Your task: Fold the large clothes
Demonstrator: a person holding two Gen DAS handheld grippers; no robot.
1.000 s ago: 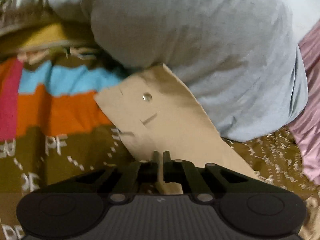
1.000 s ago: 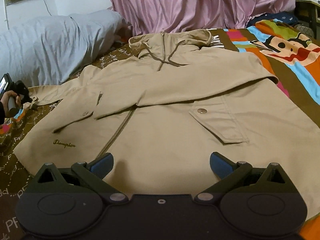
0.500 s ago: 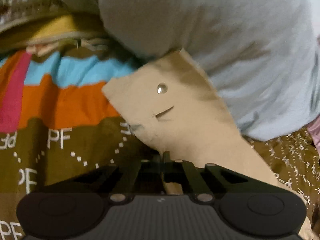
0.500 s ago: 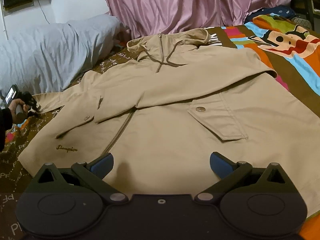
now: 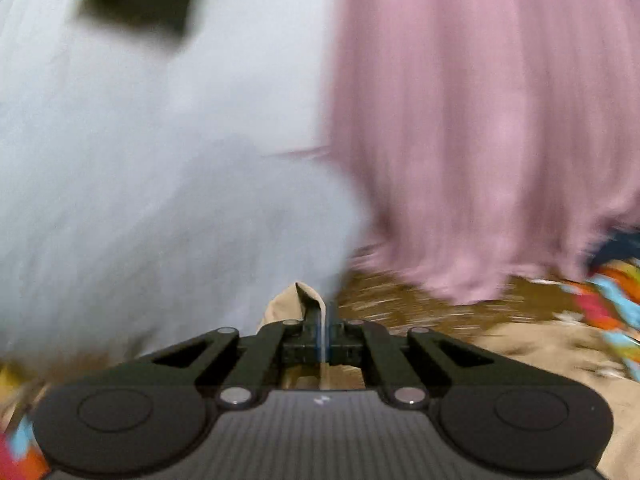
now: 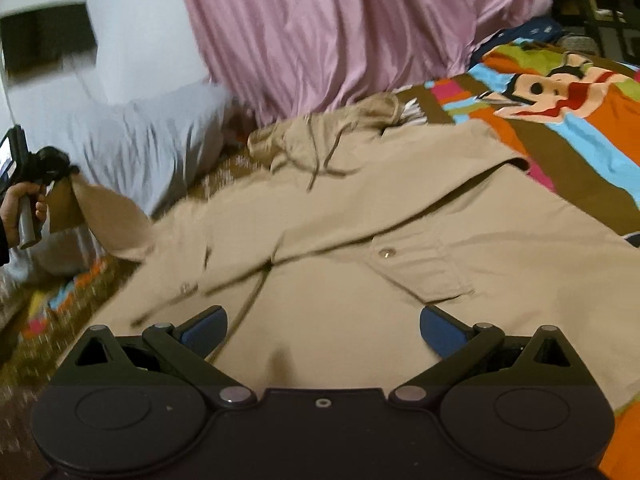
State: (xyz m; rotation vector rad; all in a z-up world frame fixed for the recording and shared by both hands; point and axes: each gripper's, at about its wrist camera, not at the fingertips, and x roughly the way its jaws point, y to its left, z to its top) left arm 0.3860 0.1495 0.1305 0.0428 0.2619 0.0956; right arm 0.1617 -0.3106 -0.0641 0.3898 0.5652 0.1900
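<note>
Beige hooded zip-front cotton jacket (image 6: pixel 360 248) lay spread front-up on the bed's multicoloured cartoon-print cover (image 6: pixel 568 120). Left tool (image 5: pixel 323 320) was clamped on the jacket's sleeve cuff (image 5: pixel 294 304), lifted off the bed beside a grey pillow (image 6: pixel 152 148). Right tool (image 6: pixel 323 326), blue-padded, hung wide open above the hem, holding nothing

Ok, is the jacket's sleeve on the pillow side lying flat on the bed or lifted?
Lifted. The left gripper is shut on the sleeve cuff, and the sleeve hangs from it above the bedspread.
</note>
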